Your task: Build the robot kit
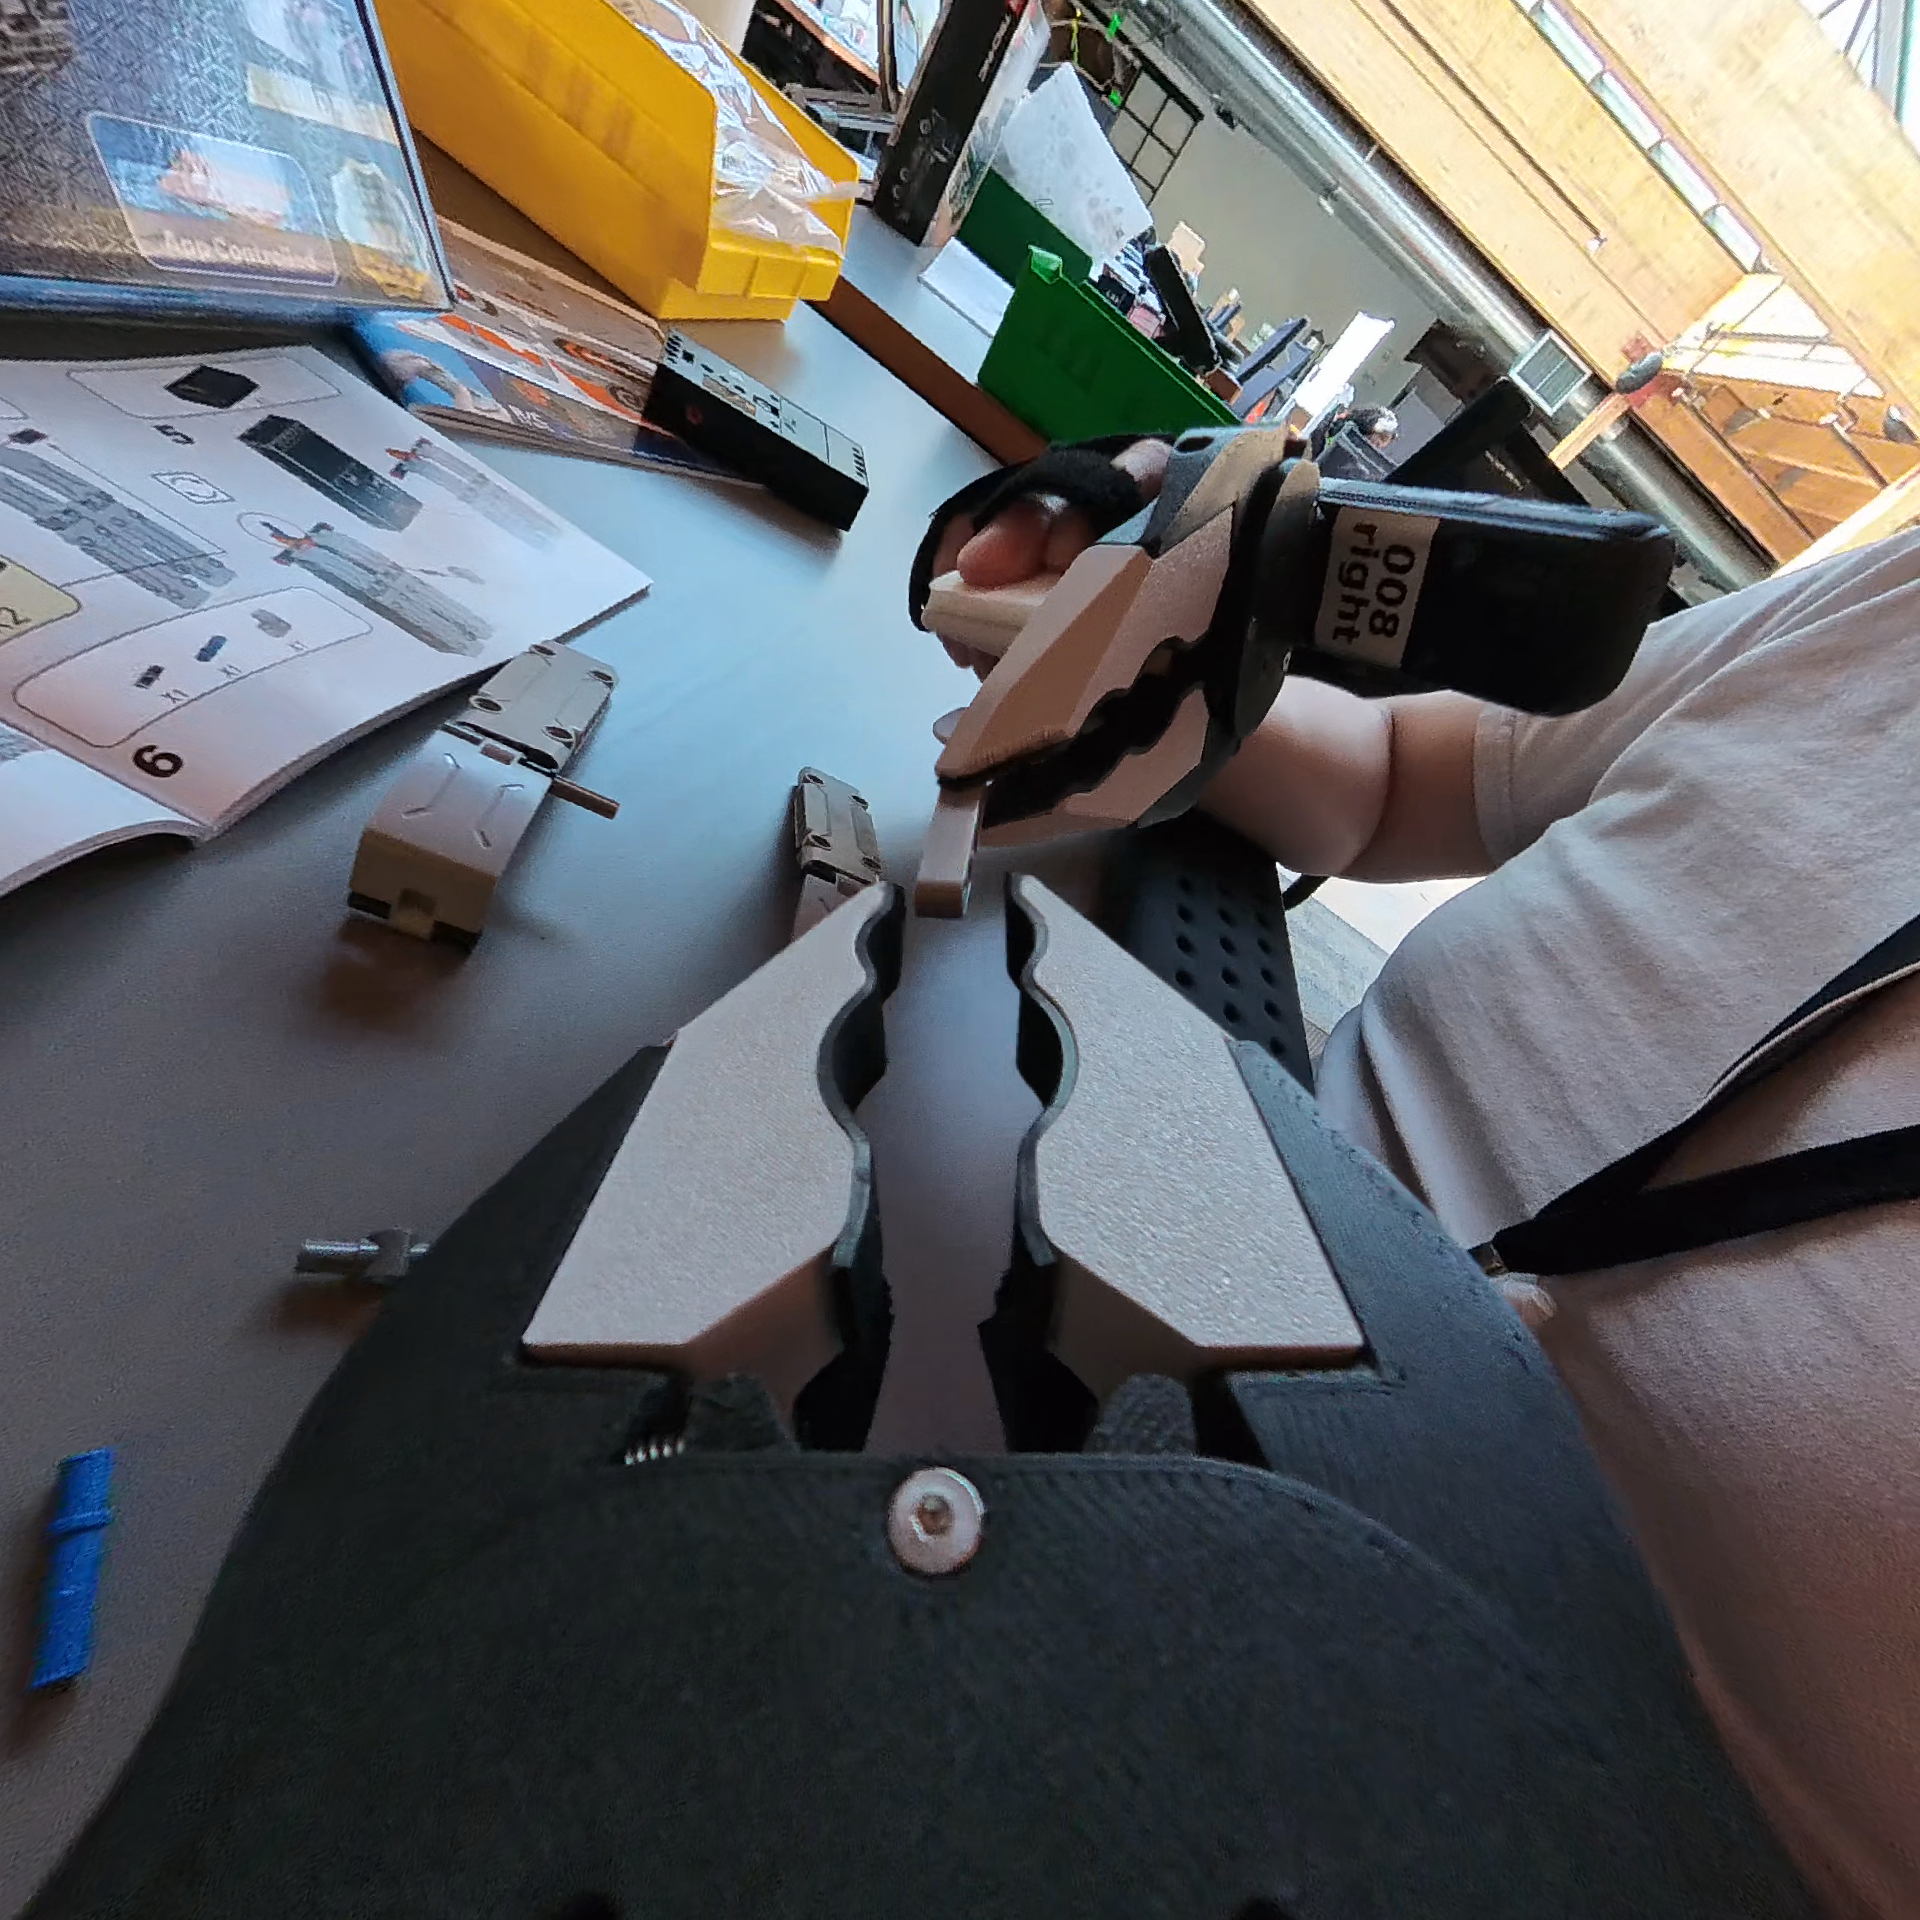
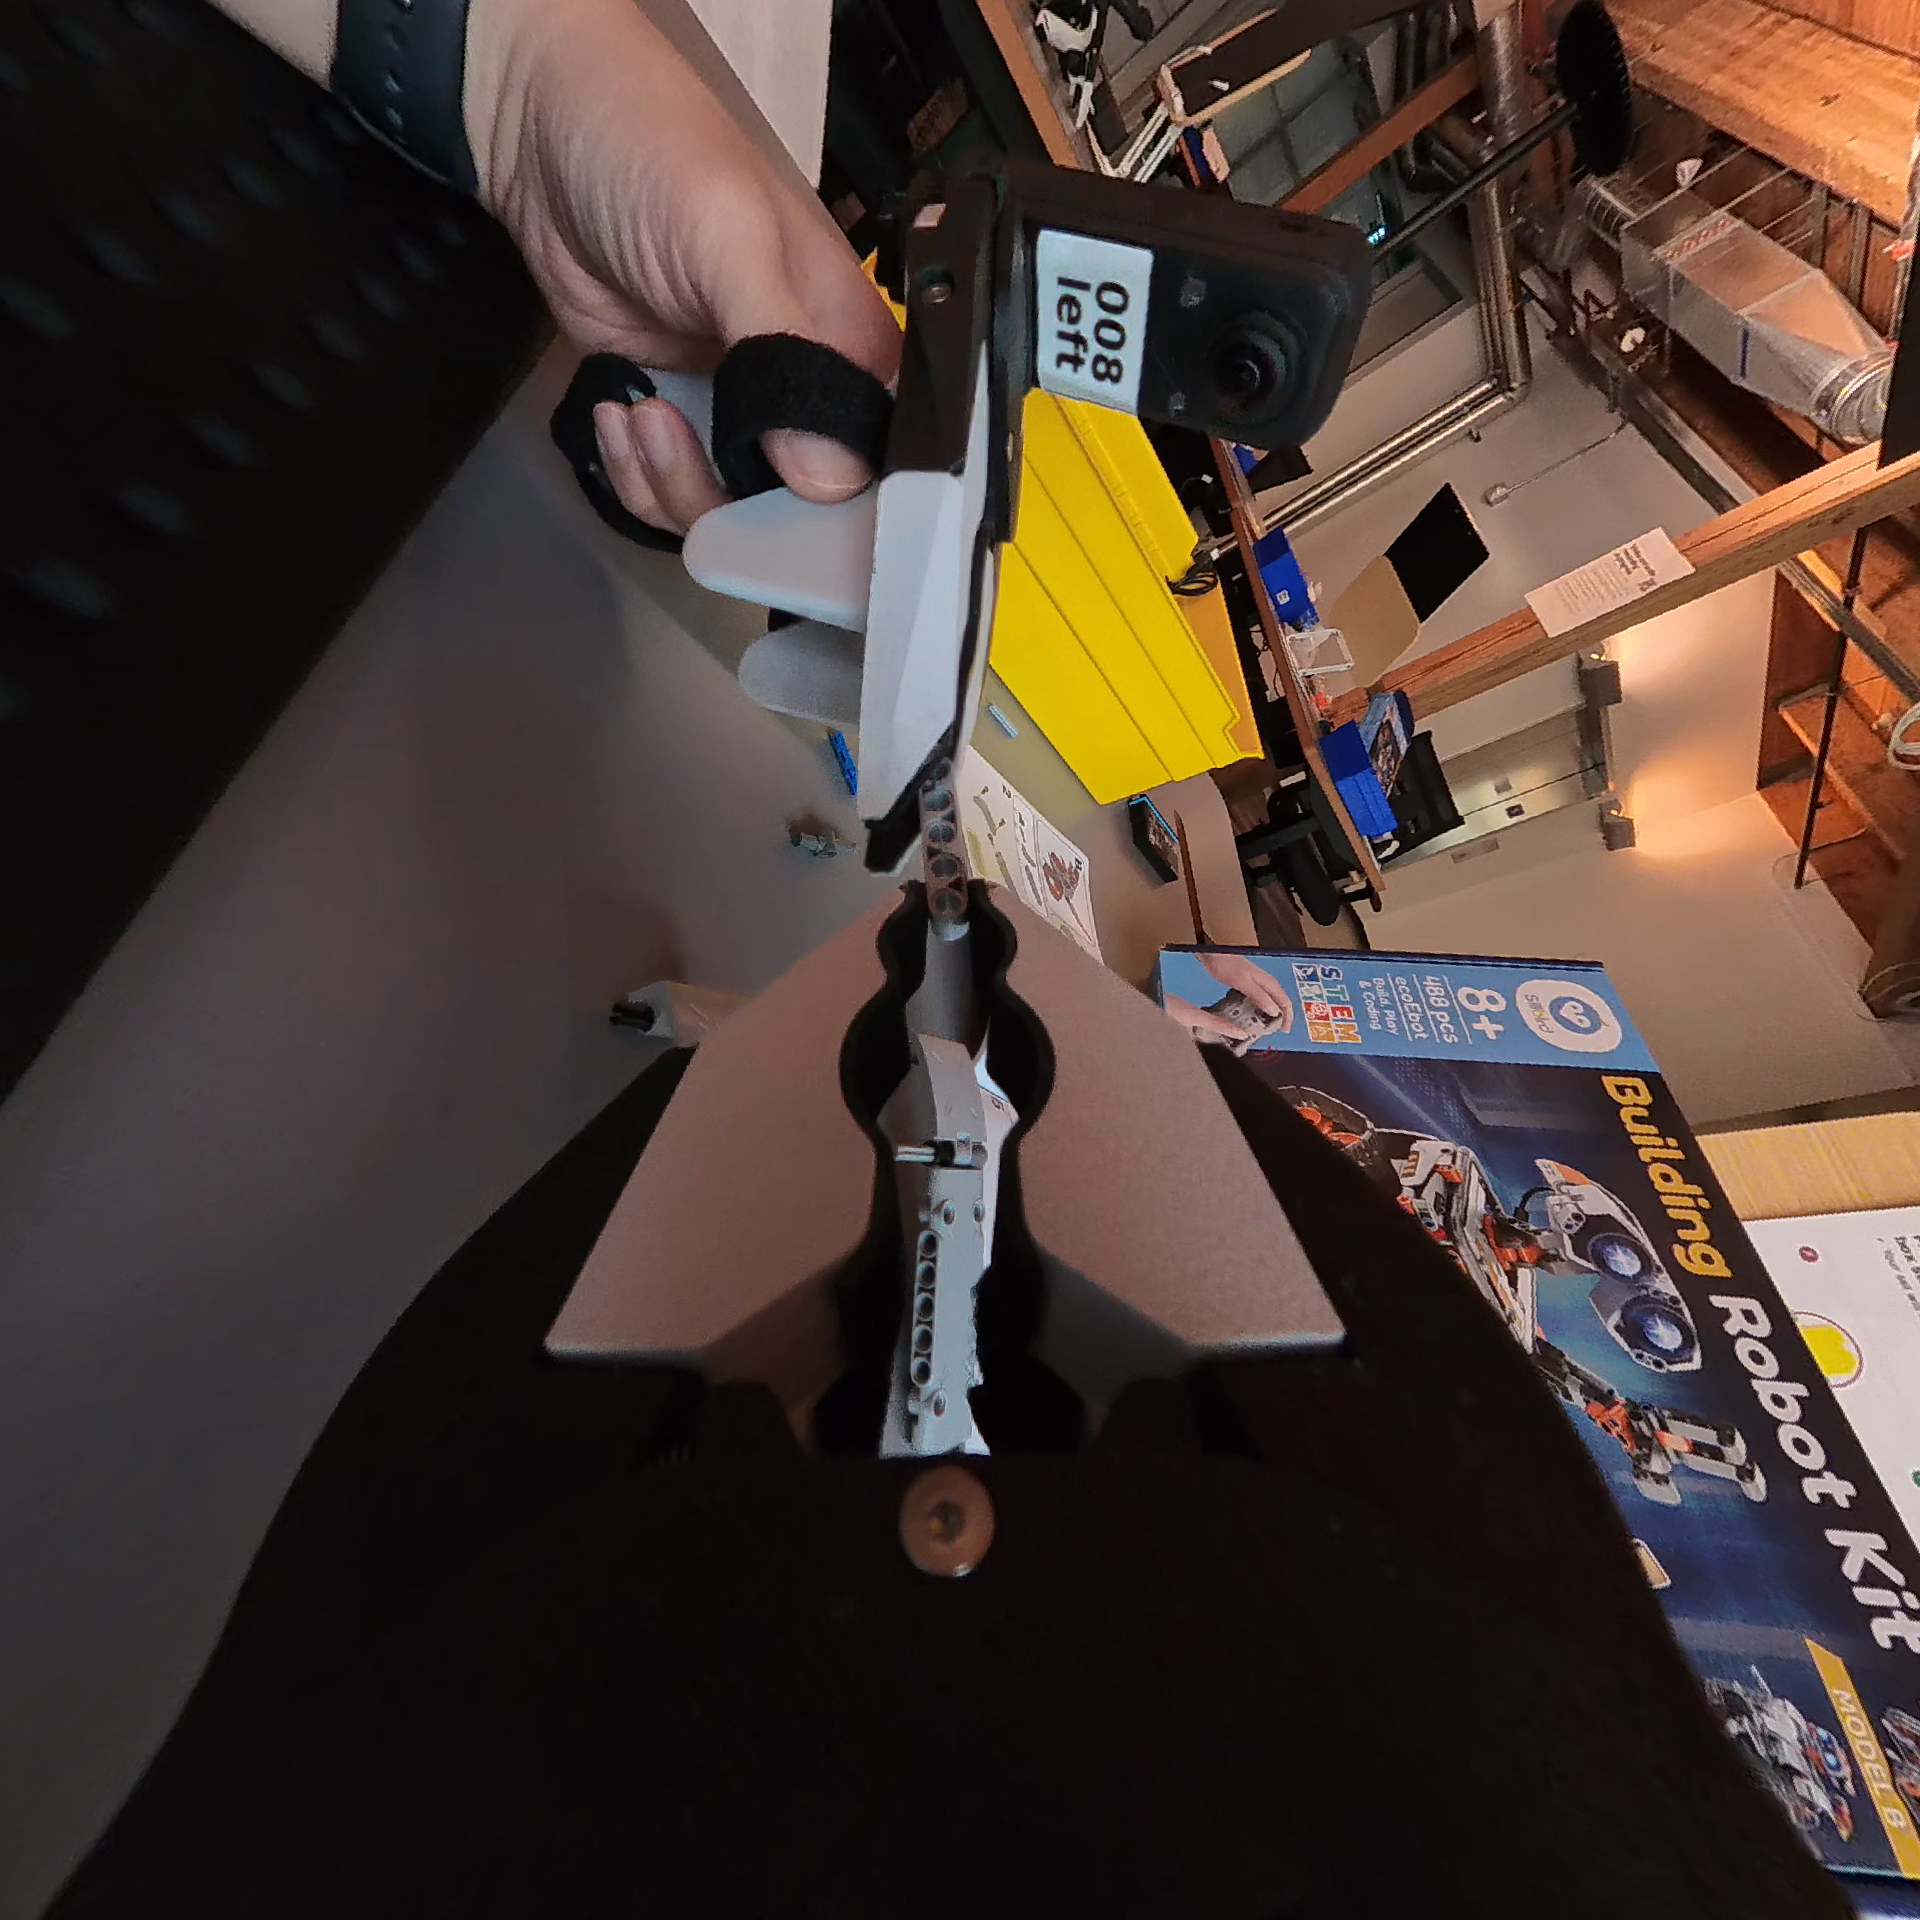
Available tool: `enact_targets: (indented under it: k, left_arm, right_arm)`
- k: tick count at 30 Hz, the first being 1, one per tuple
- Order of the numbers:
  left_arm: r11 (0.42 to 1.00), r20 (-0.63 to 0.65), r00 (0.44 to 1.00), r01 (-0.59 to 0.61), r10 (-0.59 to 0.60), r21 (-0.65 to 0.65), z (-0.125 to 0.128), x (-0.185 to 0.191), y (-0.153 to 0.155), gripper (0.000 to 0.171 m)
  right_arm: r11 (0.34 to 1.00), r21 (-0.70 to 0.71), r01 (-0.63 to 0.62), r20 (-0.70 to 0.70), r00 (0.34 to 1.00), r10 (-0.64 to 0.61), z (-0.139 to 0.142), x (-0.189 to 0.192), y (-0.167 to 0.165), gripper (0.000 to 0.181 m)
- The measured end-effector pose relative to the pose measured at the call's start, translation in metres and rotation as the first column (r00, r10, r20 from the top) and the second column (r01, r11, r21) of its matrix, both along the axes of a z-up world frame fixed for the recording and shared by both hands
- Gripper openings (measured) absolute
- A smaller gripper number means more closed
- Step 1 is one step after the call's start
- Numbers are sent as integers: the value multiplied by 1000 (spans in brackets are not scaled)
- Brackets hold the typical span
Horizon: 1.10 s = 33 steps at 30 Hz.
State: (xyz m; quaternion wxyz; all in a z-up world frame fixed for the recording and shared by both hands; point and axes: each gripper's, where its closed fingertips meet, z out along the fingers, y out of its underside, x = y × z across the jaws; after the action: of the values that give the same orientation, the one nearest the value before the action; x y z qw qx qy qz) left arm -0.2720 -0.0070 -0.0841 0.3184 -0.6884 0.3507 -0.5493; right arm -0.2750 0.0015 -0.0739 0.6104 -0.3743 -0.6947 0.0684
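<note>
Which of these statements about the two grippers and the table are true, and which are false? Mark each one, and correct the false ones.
1. The right gripper is shut on a grey beam. True.
2. The left gripper holds a blue pin. False: its jaws stand apart with nothing between them; the blue pin lies on the table.
3. The bin behind the booklet is yellow. True.
4. The grey motor block lies on the booklet. False: it lies on the bare table beside the booklet.
5. The kit box is mostly red. False: it is blue and black.
</note>
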Motion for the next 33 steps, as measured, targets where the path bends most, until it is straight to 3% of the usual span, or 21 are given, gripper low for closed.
enact_targets:
  k: [2,6,13,25,33]
  left_arm:
    - [1000,13,1000,-6,6,-15,1,1,1,26]
    - [999,14,1000,5,-5,-39,0,3,0,7]
    - [999,-3,1000,14,-15,-49,-4,3,0,5]
    - [984,-204,978,-13,50,179,-23,7,4,6]
    - [990,-142,989,-10,30,140,-15,9,3,6]
  right_arm:
    - [1000,8,-4,8,1000,4,-2,-1,-1,7]
    - [1000,10,-8,19,1000,8,-3,-1,-2,7]
    - [1000,-8,-20,33,999,20,-8,0,-1,7]
    - [1000,-28,11,124,992,-8,-27,4,6,9]
    - [1000,-9,17,115,993,-15,-20,4,5,8]
